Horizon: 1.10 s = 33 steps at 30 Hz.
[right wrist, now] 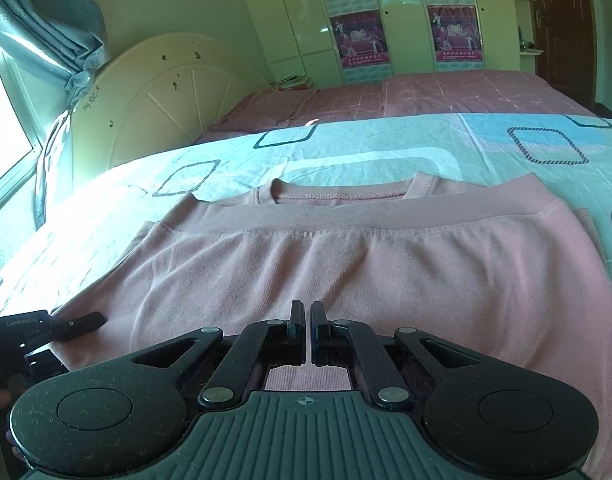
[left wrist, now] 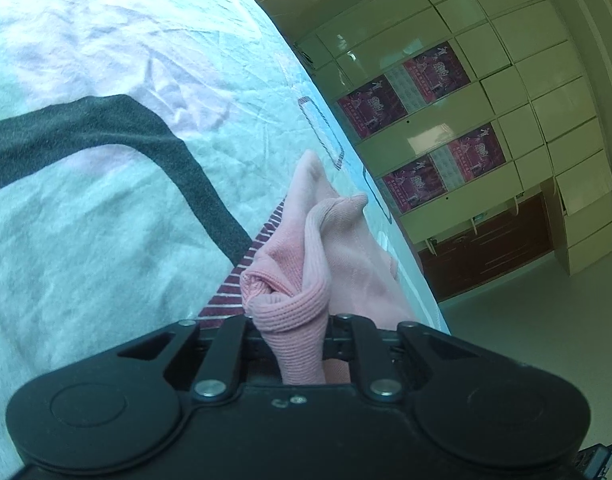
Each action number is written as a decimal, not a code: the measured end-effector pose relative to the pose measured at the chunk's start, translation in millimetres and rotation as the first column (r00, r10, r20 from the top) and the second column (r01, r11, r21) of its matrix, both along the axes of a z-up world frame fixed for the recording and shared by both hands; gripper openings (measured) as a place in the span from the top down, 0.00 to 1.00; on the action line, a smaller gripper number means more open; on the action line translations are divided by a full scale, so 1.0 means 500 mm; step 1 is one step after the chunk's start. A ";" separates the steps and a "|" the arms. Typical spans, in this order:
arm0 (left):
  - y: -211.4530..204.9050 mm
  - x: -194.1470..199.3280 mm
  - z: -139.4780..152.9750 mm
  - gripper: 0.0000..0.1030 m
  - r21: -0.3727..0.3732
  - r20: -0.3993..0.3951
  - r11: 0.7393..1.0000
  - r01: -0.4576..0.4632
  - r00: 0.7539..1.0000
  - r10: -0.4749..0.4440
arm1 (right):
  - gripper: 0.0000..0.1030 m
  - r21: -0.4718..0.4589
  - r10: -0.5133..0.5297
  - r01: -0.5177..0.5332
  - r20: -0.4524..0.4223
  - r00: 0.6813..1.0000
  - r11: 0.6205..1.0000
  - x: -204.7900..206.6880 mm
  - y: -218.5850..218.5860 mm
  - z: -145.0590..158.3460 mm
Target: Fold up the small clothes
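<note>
A bed (right wrist: 386, 148) covered with a pale blue sheet printed with dark rounded squares is being used as the folding surface, presumably because it is broad and soft. A pink knitted jumper with ribbed hem and round neckline (right wrist: 346, 264) is being kept spread flat across it, the ribbed hem band lying just short of the neckline; from this the garment is judged to be folded once already, bottom to top. Behind it, a cream wardrobe bearing magenta posters (right wrist: 362, 36) is being shown against the far wall.

The right gripper (right wrist: 308, 336) is being held low over the near fold of the jumper, its jaws drawn almost together with only a narrow slit between them and nothing seen between them. The left gripper (left wrist: 296, 344) is being kept at the jumper's left edge, near the side of the bed; its jaws are pinching a bunched ribbed portion of the pink fabric, probably a cuff or a corner, so that the side can be carried inward. A maroon-and-white striped cloth (left wrist: 242, 280) is being partly covered by that bunch.
</note>
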<state>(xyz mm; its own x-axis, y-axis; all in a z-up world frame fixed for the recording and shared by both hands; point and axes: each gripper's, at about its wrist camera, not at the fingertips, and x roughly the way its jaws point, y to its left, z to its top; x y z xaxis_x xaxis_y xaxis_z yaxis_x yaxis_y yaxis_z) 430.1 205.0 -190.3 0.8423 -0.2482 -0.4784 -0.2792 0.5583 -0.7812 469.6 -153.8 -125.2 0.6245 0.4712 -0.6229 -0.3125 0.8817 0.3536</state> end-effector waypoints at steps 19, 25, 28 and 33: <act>0.006 -0.009 -0.003 0.89 0.013 0.014 0.999 0.033 0.999 -0.033 | 0.98 -0.086 -0.055 0.050 -0.055 0.997 0.995 0.009 0.042 -0.020; 0.012 -0.009 -0.003 0.89 -0.002 0.021 0.999 0.041 0.999 -0.041 | 0.98 -0.125 -0.040 0.029 -0.087 0.995 0.992 0.013 0.059 -0.037; 0.018 -0.011 -0.007 0.90 -0.002 0.024 0.999 0.044 0.999 -0.043 | 0.98 -0.135 -0.043 0.032 -0.076 0.996 0.990 0.014 0.067 -0.038; 0.012 -0.010 -0.008 0.87 0.000 0.008 1.000 0.028 1.000 -0.028 | 0.98 -0.139 -0.036 0.029 -0.050 0.998 0.990 0.012 0.068 -0.046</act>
<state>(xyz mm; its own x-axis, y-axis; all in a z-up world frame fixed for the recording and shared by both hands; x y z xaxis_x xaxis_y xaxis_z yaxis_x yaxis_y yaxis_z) 425.1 210.9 -194.3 0.8391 -0.2719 -0.4712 -0.2569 0.5654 -0.7838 475.7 -120.0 -148.0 0.6028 0.3587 -0.7127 -0.2673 0.9324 0.2432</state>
